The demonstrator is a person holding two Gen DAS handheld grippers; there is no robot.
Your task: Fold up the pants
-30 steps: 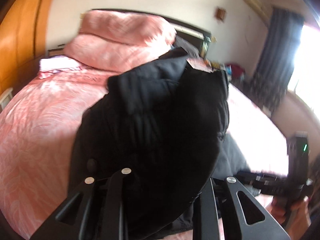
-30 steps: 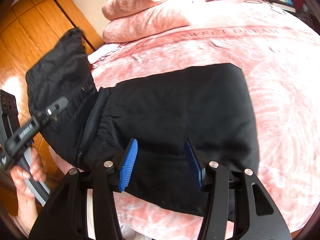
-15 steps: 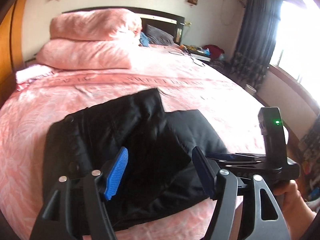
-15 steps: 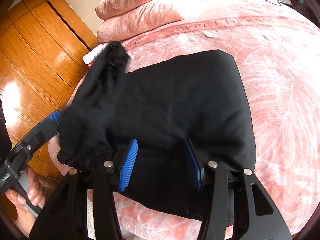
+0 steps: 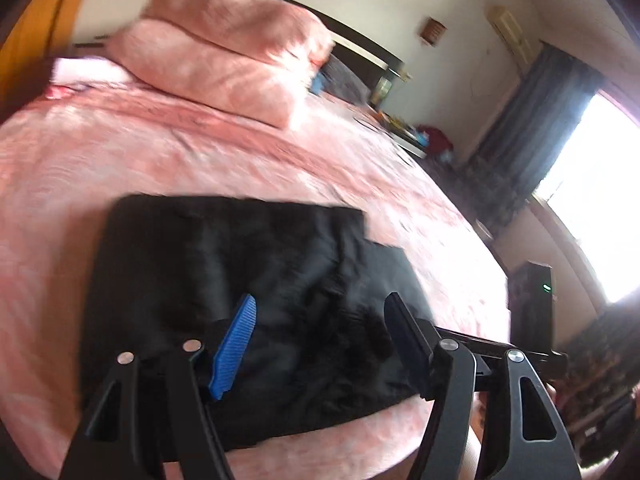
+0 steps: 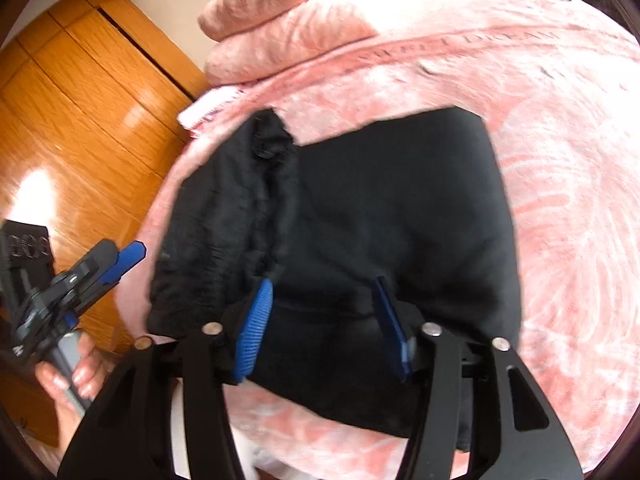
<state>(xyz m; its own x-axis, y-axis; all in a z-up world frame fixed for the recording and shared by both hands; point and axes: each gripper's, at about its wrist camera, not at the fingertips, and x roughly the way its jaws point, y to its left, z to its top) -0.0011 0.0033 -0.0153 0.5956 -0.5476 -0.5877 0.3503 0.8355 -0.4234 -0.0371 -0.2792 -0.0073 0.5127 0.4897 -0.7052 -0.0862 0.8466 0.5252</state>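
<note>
Both grippers hover with fingers apart, gripping nothing: the left gripper and right gripper sit over the near edge of the folded black pants, which lie flat on the pink bed below the pillows.

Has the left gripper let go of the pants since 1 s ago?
Yes. The left gripper is open and clear; the pants it held raised over the pillows now lie folded on the bedspread.
</note>
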